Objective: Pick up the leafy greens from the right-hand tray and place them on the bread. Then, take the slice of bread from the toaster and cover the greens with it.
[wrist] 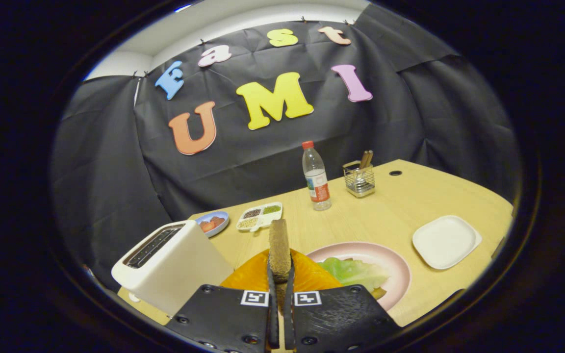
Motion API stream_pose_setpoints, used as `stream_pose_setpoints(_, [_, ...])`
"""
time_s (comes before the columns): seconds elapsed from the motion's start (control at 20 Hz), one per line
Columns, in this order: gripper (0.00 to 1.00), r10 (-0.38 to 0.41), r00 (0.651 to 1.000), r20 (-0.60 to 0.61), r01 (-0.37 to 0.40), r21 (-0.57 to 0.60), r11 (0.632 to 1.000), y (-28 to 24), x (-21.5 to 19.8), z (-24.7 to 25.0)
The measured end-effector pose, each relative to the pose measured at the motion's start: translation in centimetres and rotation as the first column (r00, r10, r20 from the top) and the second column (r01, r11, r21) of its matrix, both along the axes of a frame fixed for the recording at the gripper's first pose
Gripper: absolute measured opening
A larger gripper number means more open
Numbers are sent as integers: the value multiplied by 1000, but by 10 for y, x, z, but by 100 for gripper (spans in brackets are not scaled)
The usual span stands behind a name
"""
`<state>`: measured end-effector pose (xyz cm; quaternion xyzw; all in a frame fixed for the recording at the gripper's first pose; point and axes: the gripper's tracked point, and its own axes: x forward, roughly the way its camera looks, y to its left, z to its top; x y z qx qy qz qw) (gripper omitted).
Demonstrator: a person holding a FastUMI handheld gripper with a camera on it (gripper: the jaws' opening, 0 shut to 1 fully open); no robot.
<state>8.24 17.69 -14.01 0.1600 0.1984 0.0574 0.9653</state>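
My gripper (280, 277) is shut on a brown slice of bread (279, 247), held upright on its edge between both fingers and sticking up past them. The white toaster (172, 264) stands just left of the fingers, its slots showing dark. Just beyond the fingers and slightly right lies a pink plate (390, 262) with the leafy greens (353, 272) resting on it; the bread under the greens is mostly hidden. An orange object (307, 274) sits right behind the held slice, partly covered by my fingers.
A white square tray (445, 241) lies right of the pink plate. Farther back stand a water bottle (316, 176), a wire holder with utensils (359, 177), a divided dish of grains (260, 215) and a small blue plate of food (213, 222). The wooden table's edge (459, 294) runs close on the right.
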Motion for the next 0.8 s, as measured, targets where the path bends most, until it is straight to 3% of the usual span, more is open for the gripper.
stream_pose_setpoints(0.25, [4, -8, 1000, -7, 8, 24, 1000, -15, -4, -8])
stream_pose_setpoints(0.55, [13, -42, 997, -67, 46, 61, 997, -47, -5, -30])
stream_pose_setpoints(0.8, [34, -62, 992, -111, 71, 80, 994, -67, -4, -47])
